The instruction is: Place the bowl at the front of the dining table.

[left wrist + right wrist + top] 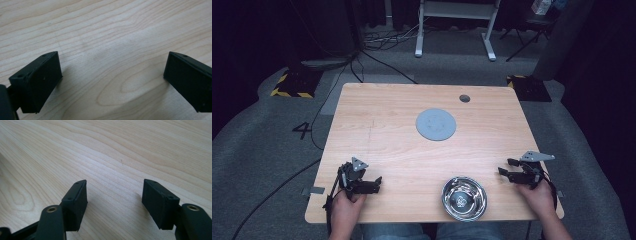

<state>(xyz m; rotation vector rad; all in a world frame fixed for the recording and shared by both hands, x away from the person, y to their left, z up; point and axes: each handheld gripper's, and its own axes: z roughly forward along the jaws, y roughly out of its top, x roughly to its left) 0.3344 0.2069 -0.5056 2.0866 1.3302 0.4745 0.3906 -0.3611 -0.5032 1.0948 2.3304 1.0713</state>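
A person sits at a wooden table (387,145) and holds a claw in each hand. The left claw (374,181) rests low near the front left corner of the table, and its jaws stand wide apart with nothing but bare wood between them. The right claw (507,167) sits near the right edge of the table. Its jaws are open too, and they hold nothing. A shiny metal bowl (464,198) stands at the front edge of the table, between the two claws but closer to the right one, and it touches neither. A flat grey round plate (436,124) lies farther back, near the middle of the table, well apart from both claws and from the bowl.
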